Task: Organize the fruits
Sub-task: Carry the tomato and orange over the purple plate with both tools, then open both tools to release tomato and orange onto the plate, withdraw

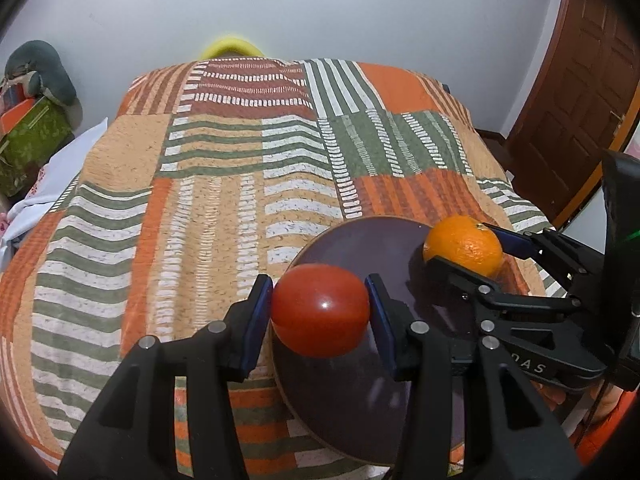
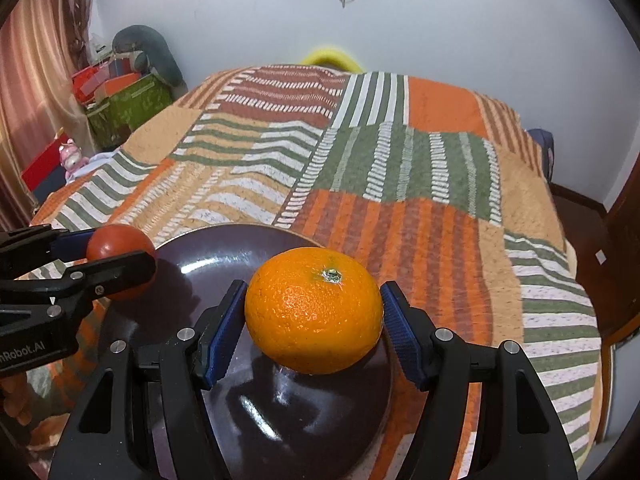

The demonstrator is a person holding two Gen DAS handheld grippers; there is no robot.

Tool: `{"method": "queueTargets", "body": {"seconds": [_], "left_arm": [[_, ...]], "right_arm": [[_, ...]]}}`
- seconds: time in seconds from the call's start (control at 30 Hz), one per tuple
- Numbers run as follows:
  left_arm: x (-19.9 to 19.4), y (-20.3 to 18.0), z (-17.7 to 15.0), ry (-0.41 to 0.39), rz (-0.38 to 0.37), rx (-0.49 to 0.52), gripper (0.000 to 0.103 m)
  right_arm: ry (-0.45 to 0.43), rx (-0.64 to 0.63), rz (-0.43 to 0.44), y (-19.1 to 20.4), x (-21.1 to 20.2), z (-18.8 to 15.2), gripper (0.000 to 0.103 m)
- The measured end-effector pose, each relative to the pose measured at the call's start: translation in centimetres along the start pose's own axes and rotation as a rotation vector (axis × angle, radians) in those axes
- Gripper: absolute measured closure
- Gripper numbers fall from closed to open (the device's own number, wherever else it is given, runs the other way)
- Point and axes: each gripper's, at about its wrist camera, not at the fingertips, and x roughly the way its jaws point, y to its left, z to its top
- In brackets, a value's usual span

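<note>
A dark round plate (image 1: 352,400) lies on the patterned bedspread; it also shows in the right wrist view (image 2: 304,420). My left gripper (image 1: 319,316) is shut on a red tomato (image 1: 320,309) over the plate's left edge; the tomato also shows at the left of the right wrist view (image 2: 120,244). My right gripper (image 2: 314,320) has its blue pads on both sides of an orange (image 2: 314,310) over the plate, seemingly gripping it; a slight gap may show at the right pad. The orange (image 1: 464,246) and right gripper (image 1: 476,248) also show in the left wrist view.
The bed with the orange, green and white striped cover (image 1: 224,184) fills both views. Boxes and a grey cushion (image 2: 132,80) stand at the left. A wooden door (image 1: 576,100) is at the right. A yellow ring (image 2: 332,58) sits beyond the bed's far edge.
</note>
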Motion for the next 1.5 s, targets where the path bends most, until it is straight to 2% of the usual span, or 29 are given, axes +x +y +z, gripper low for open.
{"method": "queueTargets", "body": {"seconds": [0.27,0.33,0.4,0.5,0.6,1.0,1.3,1.5], "left_arm": [[1.3,0.0,-0.1,0.033,-0.003,0.008,0.056],[1.3,0.1,-0.1,0.031,-0.013,-0.005,0.051],[1.1,0.4,-0.1,0.033,-0.022,-0.028,0.036],[0.5,0.6,-0.1,0.024,-0.029,-0.037,0.035],[-0.4,0.6,-0.2,0.007,-0.003,-0.028,0.035],[-7.9,0.0,-1.4,-0.09,0.042,0.003,0.035],[-14.6,-1.4,-4.4,-0.174,0.072,0.047,0.035],[-17.7,-2.1,-6.7,-0.187,0.064,0.055,0.035]], "right_arm": [[0.032,-0.026,0.015,-0.1,1.1,-0.3,0.038],[0.035,-0.029,0.016,-0.2,1.1,-0.3,0.038],[0.038,-0.033,0.032,-0.3,0.9,-0.3,0.036],[0.014,-0.029,0.038,-0.5,0.2,-0.3,0.025],[-0.008,-0.027,0.034,-0.6,-0.9,-0.2,0.025],[-0.09,-0.023,-0.016,0.5,-7.1,-1.6,0.025],[-0.151,-0.028,-0.032,1.9,-12.6,-3.7,0.025],[-0.164,-0.039,-0.038,3.4,-15.2,-5.8,0.022]]}}
